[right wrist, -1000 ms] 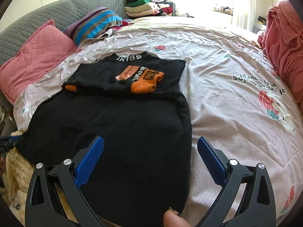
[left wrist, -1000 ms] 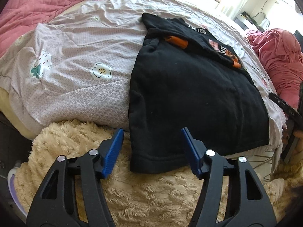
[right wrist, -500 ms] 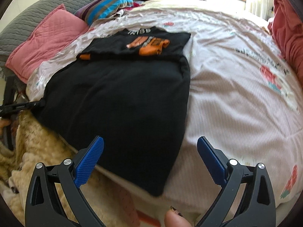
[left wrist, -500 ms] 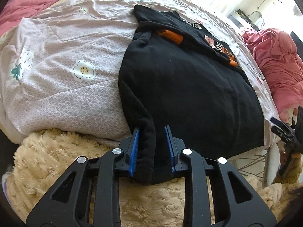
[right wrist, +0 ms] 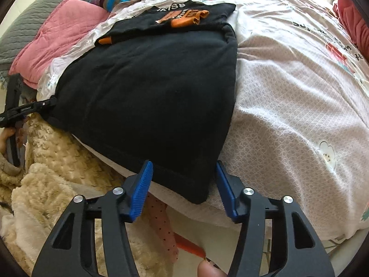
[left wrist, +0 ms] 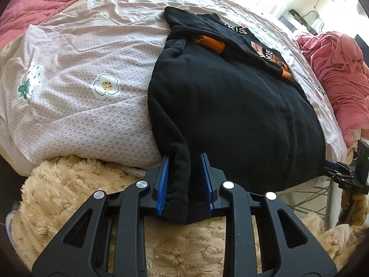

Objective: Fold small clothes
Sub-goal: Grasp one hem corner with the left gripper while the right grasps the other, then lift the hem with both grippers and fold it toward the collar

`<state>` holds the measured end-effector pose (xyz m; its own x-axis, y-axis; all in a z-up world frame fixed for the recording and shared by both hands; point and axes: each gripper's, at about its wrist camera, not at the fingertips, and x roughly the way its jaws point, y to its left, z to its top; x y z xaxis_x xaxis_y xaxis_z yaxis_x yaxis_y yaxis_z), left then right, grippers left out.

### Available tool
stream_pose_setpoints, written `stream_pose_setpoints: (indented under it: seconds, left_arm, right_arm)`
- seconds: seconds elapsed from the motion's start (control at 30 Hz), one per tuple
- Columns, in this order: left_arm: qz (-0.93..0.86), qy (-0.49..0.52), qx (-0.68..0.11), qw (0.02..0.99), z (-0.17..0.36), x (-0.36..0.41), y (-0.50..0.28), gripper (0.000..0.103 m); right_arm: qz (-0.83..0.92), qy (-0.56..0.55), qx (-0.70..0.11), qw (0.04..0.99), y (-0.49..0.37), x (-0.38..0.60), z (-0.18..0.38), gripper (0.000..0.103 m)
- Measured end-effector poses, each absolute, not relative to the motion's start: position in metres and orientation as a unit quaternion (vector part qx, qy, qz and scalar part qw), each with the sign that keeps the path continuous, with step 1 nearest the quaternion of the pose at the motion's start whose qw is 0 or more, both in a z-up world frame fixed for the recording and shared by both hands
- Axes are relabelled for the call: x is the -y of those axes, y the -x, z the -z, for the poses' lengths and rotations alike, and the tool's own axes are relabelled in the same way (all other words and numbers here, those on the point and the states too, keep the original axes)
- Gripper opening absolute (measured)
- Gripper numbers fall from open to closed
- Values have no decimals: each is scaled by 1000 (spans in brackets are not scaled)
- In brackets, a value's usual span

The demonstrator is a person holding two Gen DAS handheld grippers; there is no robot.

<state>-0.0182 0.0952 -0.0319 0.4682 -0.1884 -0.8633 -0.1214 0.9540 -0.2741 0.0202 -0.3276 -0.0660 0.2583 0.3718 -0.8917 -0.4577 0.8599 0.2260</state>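
Lying flat on the bed (left wrist: 87,115), the black shirt (left wrist: 230,106) hangs a little over the near edge, above a fluffy tan blanket (left wrist: 69,198). The left claw (left wrist: 184,182) is clamped on one bottom corner of the shirt, with the cloth bunched between its blue pads (left wrist: 163,180). The right claw (right wrist: 182,188) has its blue pads part way apart on both sides of the other bottom corner, not squeezing it. A pink pillow (right wrist: 60,37) sits near the top of the bed.

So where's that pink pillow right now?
The pink pillow lies at the upper left of the right wrist view, against the grey headboard, just beyond the black sweater spread on the bed.
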Motion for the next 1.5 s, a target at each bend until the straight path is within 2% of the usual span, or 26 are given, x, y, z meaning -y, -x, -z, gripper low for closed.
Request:
stream_pose_setpoints:
  seconds: [0.27, 0.37, 0.5, 0.57, 1.03, 1.5]
  left_arm:
    - [16, 137, -524, 841, 33, -93, 17, 19]
    - [15, 125, -528, 840, 33, -90, 16, 16]
    - [11, 107, -528, 842, 32, -88, 17, 6]
    - [9, 112, -525, 843, 30, -92, 18, 4]
    - [21, 173, -447, 877, -24, -116, 22, 3]
    - [23, 182, -391, 902, -77, -123, -17, 3]
  right_arm:
    - [-270, 33, -535, 800, -24, 330, 72, 9]
    - [-288, 25, -514, 807, -23, 333, 60, 8]
    - [-310, 3, -483, 819, -24, 337, 40, 7]
    - [-318, -2, -466, 826, -25, 337, 29, 7]
    - [-317, -28, -339, 886, -46, 346, -37, 7]
    - [-296, -60, -284, 910, -67, 354, -66, 7]
